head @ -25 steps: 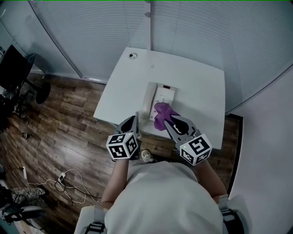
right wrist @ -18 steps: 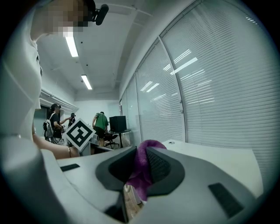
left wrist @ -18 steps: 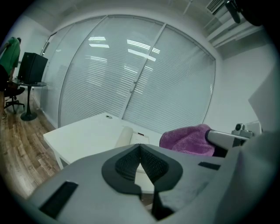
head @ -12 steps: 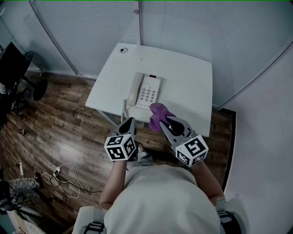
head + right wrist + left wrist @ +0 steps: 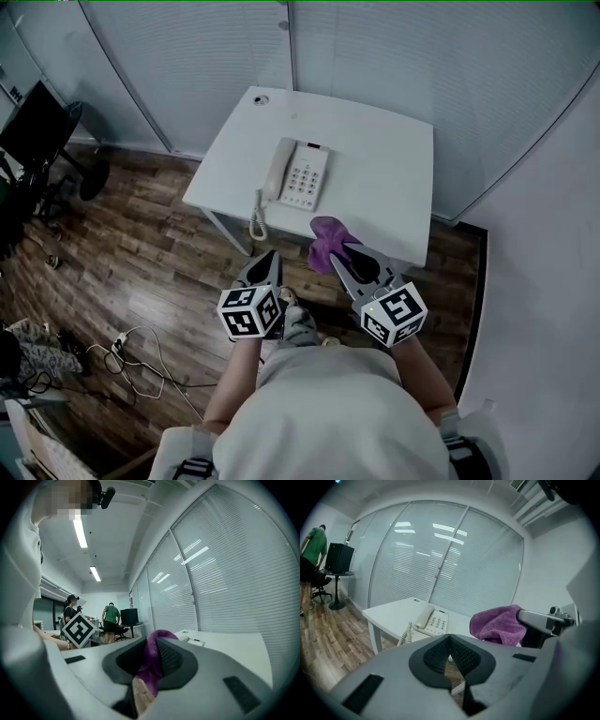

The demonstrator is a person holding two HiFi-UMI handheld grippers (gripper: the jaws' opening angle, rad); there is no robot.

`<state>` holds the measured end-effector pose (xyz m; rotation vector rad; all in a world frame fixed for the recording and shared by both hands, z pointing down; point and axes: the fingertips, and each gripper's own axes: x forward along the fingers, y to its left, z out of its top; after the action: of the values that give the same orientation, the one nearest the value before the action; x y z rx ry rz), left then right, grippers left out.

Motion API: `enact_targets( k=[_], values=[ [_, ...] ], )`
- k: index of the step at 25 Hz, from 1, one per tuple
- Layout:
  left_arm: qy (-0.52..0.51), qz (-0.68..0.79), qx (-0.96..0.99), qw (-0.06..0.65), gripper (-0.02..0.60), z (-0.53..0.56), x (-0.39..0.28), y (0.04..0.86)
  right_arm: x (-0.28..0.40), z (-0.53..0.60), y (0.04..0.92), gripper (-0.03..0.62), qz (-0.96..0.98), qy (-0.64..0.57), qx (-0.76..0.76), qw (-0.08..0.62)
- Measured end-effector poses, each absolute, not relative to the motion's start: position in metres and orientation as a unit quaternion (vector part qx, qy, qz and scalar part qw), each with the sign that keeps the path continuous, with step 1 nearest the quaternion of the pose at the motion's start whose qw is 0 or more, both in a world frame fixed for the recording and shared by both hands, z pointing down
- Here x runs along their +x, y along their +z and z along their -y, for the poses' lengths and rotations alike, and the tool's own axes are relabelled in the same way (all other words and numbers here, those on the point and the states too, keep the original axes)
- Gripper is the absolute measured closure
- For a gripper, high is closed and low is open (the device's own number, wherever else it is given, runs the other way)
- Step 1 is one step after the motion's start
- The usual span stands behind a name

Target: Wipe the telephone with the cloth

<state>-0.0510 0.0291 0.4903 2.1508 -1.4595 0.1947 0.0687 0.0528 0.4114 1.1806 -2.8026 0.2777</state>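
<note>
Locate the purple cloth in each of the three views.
Head view: purple cloth low centre, in the right gripper, at the near edge of the white table.
Left gripper view: right of centre, beyond the shut left gripper.
Right gripper view: bottom centre, clamped between the jaws.
Shared landmark: the white table, seen in all three.

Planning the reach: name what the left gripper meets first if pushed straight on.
Probably the table, at its near edge by the telephone and its coiled cord; the gap before it looks free, though depth is unclear.
</note>
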Motion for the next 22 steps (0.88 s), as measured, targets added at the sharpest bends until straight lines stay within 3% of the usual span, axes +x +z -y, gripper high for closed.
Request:
enact_targets(
  k=[22],
  values=[
    [0.077,0.54,0.794,0.269,0.56,-0.093,-0.016,0.513,0.098,-0.114,0.432,0.514,0.917,0.103,0.384,0.044]
  ],
)
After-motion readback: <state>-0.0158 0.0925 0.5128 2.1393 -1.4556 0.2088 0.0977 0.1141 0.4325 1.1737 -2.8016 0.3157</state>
